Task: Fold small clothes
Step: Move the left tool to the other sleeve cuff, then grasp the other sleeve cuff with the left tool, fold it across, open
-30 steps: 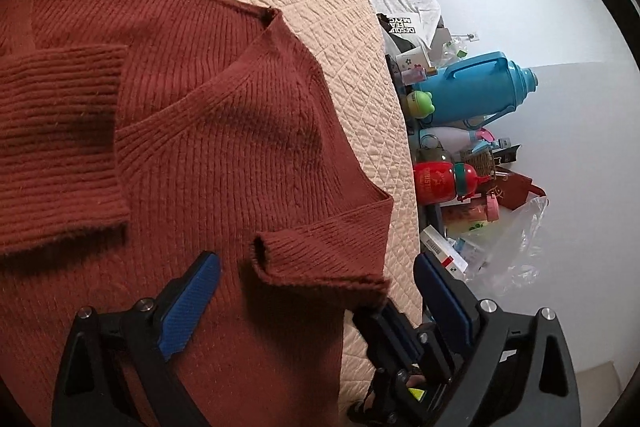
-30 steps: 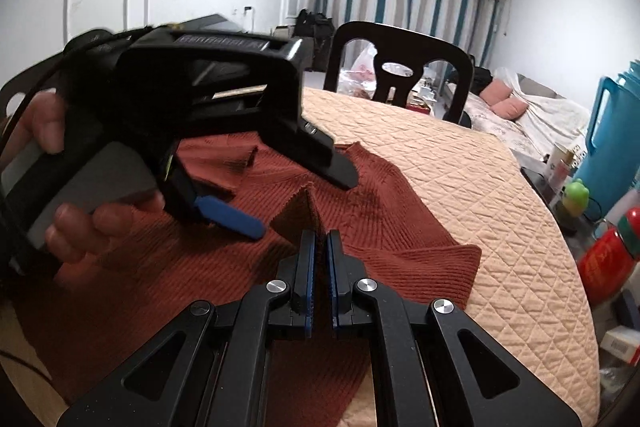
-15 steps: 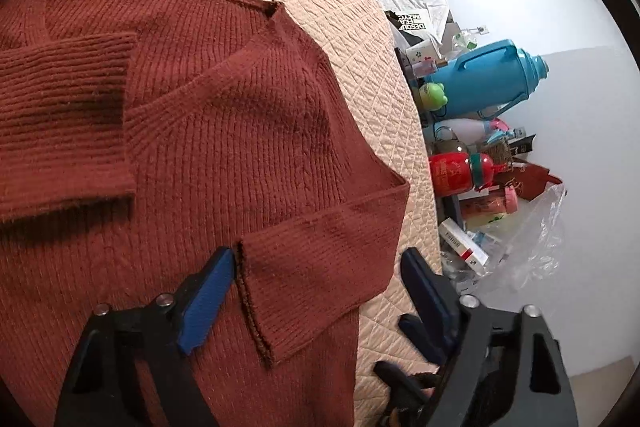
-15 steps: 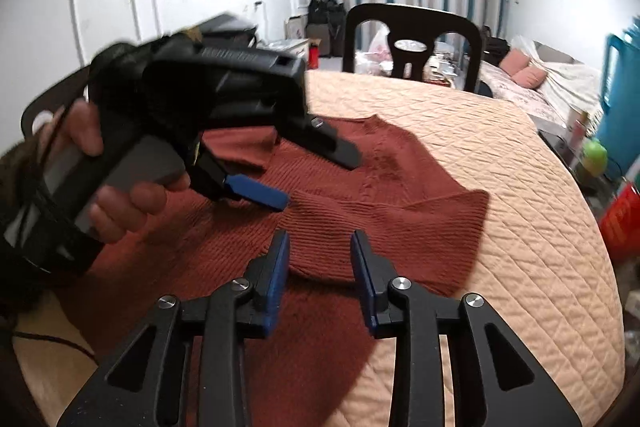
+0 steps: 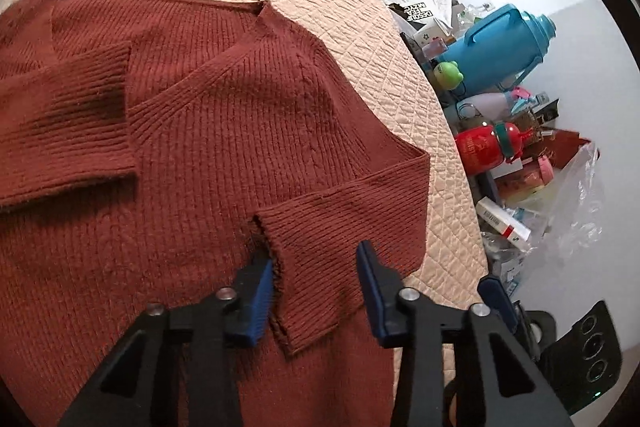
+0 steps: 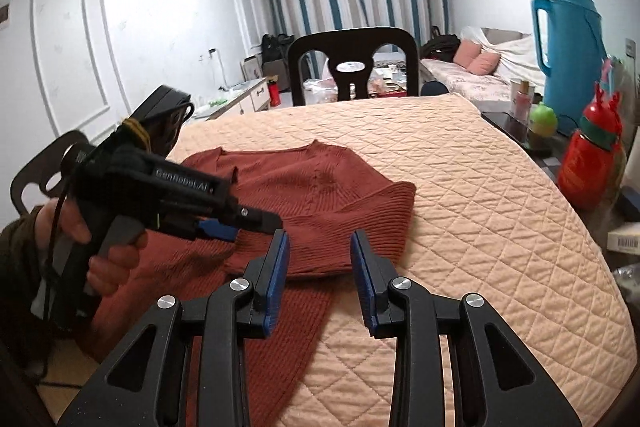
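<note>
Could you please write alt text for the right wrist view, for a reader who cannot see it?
A rust-red knit sweater lies on a peach quilted table cover, one sleeve folded across its body. The right gripper hovers near it with jaws open and empty; the hand-held left gripper reaches in from the left.

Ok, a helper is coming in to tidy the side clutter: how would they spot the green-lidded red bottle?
Start at the quilted beige table cover with the rust-red knit sweater on it, and look past its edge to the clutter beside the tall blue thermos. The red bottle stands nearer than the thermos; it alone has a red body with a green collar.
</note>
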A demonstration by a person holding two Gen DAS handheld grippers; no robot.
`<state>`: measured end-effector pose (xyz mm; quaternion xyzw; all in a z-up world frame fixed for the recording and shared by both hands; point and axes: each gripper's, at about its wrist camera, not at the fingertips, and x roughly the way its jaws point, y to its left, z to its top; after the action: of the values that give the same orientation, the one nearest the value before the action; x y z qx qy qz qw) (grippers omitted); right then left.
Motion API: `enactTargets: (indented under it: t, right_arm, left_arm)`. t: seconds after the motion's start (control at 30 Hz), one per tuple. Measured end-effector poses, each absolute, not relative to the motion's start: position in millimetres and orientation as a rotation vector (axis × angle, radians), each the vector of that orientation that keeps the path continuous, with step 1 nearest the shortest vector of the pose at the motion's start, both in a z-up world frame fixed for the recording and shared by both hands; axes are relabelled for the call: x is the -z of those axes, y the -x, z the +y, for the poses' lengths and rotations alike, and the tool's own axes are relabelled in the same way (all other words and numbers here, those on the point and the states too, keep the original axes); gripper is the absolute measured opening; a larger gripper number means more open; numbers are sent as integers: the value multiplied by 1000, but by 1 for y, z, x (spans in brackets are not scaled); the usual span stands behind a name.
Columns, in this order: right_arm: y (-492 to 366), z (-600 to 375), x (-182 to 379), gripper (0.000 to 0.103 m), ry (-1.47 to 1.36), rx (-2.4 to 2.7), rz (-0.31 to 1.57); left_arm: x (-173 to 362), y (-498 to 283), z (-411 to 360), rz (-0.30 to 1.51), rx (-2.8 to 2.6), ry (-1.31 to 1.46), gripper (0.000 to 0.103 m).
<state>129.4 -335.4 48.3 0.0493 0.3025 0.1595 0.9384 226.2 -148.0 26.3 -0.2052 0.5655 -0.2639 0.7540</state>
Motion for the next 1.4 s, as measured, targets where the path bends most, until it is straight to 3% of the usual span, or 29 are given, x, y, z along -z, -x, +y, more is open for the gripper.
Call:
enactTargets:
  t: [0.1,0.13,0.17,0.67,1.1,1.4]
  right_arm:
    - [-132,-336,-48,32,-108,-321,622]
    - [-128,-335,-49,32,-108,-317,622]
    - [-128,-335,-49,32,-111,-314,622]
    - [-158,-344,-51,32,-144,-227,659]
    - [-210,-337,-39,32,-219,-190,772]
    - [-227,-314,-32,32,-150,-190,802]
  left_arm:
    - [-27,-226,-152,1222,569,403,17]
    - [-27,-227,-152,1217,571,396,6]
    - [-28,-227,-152,1213,580,394,6]
    - [-71,-252,-116,1046,612,448,5]
    - [-76,-267,-62,1005,527,527,6]
    - [-52,-272,-51,1077,483,527,6]
